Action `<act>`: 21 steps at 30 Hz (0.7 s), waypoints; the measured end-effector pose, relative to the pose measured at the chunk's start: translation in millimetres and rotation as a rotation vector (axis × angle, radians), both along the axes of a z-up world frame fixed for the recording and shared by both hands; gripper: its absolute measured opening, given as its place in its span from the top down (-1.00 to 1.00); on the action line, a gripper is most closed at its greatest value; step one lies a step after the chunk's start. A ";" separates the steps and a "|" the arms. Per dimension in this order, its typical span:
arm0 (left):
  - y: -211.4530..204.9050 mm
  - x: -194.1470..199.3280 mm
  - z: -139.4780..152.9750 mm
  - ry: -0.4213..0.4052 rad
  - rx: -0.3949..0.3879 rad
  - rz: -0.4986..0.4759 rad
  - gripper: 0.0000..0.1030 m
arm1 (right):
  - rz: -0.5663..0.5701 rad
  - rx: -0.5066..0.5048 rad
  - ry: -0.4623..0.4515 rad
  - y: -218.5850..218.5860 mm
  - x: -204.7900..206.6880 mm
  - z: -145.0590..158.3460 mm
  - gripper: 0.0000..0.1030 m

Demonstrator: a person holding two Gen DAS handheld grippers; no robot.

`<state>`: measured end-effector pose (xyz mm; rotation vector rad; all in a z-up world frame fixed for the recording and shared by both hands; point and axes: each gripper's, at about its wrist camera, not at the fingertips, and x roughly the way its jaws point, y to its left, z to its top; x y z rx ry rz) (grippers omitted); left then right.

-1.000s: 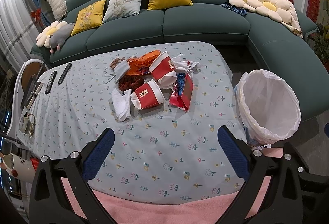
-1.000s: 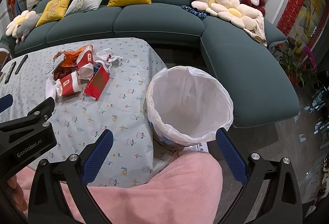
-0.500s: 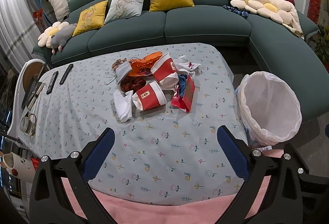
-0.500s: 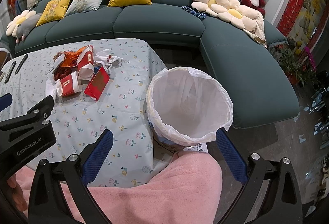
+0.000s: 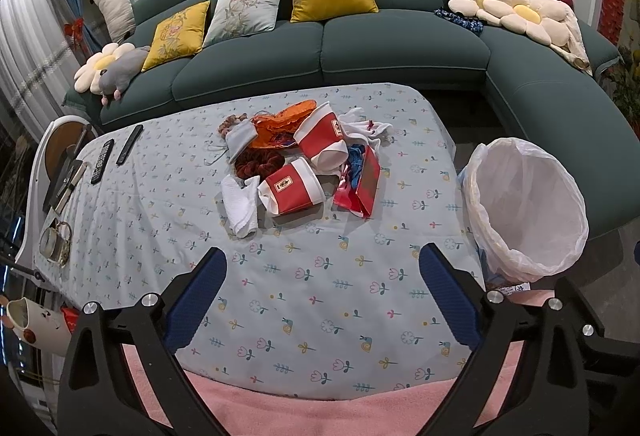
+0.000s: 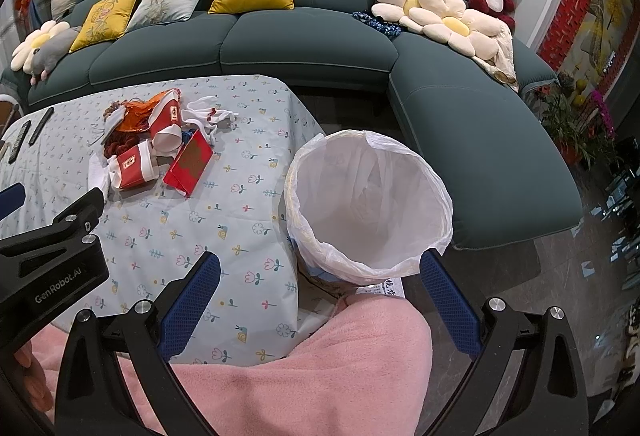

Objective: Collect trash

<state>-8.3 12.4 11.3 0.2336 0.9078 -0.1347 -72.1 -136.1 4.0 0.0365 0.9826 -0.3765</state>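
In front of a teal sofa (image 5: 400,48), a surface (image 5: 320,296) under a floral cloth carries a heap of trash (image 5: 304,164) at its middle, well apart from both grippers, with a white-lined bin (image 6: 368,204) beside its right edge. The left gripper (image 5: 322,292) and right gripper (image 6: 320,296) are held spread and empty. The red paper cup (image 5: 292,188) is judged light and crushable, best pinched gently across its wall, while the white cloth (image 5: 240,204) is limp and can be gathered anywhere.
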 end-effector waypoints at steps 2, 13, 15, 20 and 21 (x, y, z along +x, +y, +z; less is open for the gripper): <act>-0.1 0.2 0.0 0.000 0.000 0.000 -0.79 | 0.000 -0.001 0.000 0.1 0.2 0.4 -0.85; 0.3 0.0 -0.1 -0.001 -0.005 -0.013 -0.78 | -0.010 -0.009 -0.005 -1.7 0.8 2.9 -0.85; -0.2 0.5 -1.6 -0.001 -0.003 -0.022 -0.79 | -0.017 -0.012 -0.009 -1.4 1.3 3.4 -0.85; 1.0 2.0 -5.8 0.011 -0.015 -0.033 -0.79 | -0.026 -0.016 -0.014 0.4 2.7 4.0 -0.85; 1.5 2.1 -5.9 0.011 -0.021 -0.035 -0.79 | -0.028 -0.019 -0.015 0.8 3.2 4.0 -0.85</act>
